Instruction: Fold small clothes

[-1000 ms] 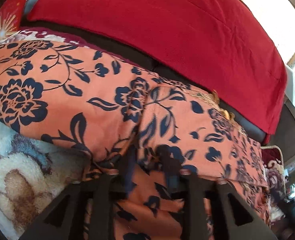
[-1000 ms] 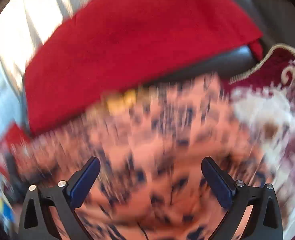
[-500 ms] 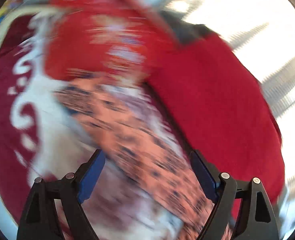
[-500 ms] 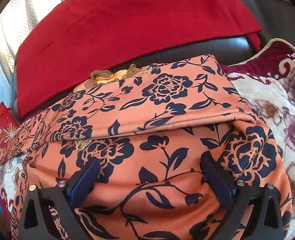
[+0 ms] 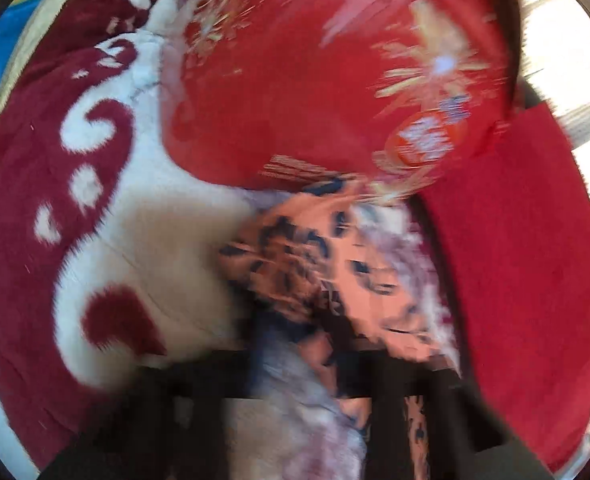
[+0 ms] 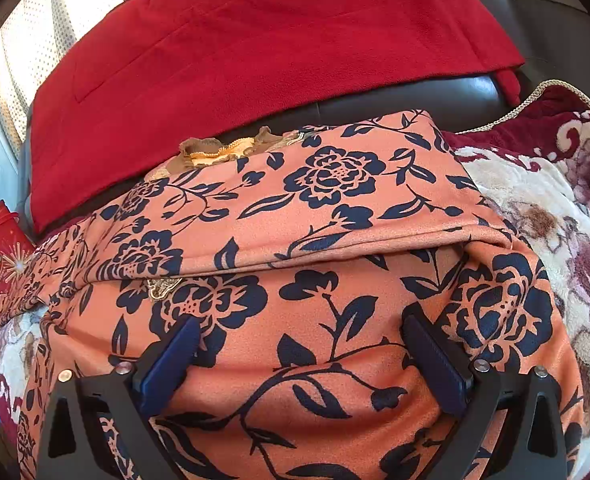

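Orange floral garment (image 6: 295,240) lies half-folded on the blanket (image 6: 555,216), my right gripper (image 6: 301,360) wide above it, left gripper (image 5: 295,368) apparently pinching its blurred end, so I'd fold across slowly

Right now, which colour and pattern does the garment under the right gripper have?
Orange garment with dark navy flowers and leaves, clearest in the right wrist view.

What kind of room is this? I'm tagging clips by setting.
Probably a living room at home: a dark leather sofa draped with a red cloth, a plush patterned blanket, and curtains behind.
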{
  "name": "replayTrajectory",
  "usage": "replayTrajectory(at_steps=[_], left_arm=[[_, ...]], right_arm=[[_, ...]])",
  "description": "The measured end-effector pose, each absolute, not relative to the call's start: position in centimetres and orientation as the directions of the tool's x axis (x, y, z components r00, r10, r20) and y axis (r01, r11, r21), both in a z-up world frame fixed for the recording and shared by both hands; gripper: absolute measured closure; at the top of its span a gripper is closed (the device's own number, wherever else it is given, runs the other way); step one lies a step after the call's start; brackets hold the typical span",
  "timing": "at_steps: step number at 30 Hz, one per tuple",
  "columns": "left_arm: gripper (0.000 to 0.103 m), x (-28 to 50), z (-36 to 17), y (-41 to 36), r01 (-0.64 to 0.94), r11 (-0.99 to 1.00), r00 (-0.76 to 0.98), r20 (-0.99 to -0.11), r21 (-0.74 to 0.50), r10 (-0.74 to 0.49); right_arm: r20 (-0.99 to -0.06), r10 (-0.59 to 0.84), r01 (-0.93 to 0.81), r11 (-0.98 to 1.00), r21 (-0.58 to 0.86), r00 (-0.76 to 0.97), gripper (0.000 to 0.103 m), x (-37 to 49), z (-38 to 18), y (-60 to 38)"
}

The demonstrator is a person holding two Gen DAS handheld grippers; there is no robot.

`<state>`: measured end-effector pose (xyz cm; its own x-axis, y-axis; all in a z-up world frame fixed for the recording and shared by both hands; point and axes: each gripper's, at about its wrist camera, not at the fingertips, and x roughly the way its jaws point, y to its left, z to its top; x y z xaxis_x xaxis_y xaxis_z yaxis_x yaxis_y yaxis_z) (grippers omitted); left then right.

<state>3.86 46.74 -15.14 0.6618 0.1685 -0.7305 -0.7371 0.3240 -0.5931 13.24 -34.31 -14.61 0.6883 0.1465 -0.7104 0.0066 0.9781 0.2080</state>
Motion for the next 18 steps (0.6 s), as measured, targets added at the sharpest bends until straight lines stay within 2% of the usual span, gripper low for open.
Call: replayTrajectory(at_steps=[2, 5, 8, 11, 15, 18], left_arm=[[0.098, 4.1, -15.0, 47.3, -0.739, 0.320, 0.658, -0.737, -0.592, 0.156], [0.100, 5.2, -11.8, 45.5, -0.744, 0.424, 0.638, -0.736, -0.516, 0.226], [0.100, 6.5, -7.1, 41.6, -0.673, 0.571, 0.696, -0.664, -0.471, 0.273], [0.100, 8.2, -1.2, 34.5, -0.531, 0.731, 0.793, -0.555, -0.428, 0.252], [0.100, 11.0, 5.5, 20.8, -0.235, 0.904, 0.904, -0.422, -0.356, 0.069], [0.100, 13.1, 7.7, 10.5, -0.022, 0.949, 0.916, -0.387, -0.315, -0.107]], right_arm=[[-0.710, 0.148, 0.006, 0.978, 0.210, 0.689, 0.000, 13.2, -14.6, -34.3], [-0.706, 0.156, 0.004, 0.975, 0.220, 0.691, 0.000, 13.2, -14.6, -34.4], [-0.699, 0.166, 0.003, 0.972, 0.234, 0.696, 0.000, 13.1, -14.6, -34.6], [-0.689, 0.181, 0.001, 0.967, 0.255, 0.702, 0.000, 13.0, -14.6, -34.8], [-0.669, 0.211, -0.003, 0.954, 0.298, 0.713, 0.000, 12.7, -14.7, -35.4], [-0.647, 0.245, -0.008, 0.938, 0.346, 0.722, 0.000, 12.5, -14.7, -35.9]])
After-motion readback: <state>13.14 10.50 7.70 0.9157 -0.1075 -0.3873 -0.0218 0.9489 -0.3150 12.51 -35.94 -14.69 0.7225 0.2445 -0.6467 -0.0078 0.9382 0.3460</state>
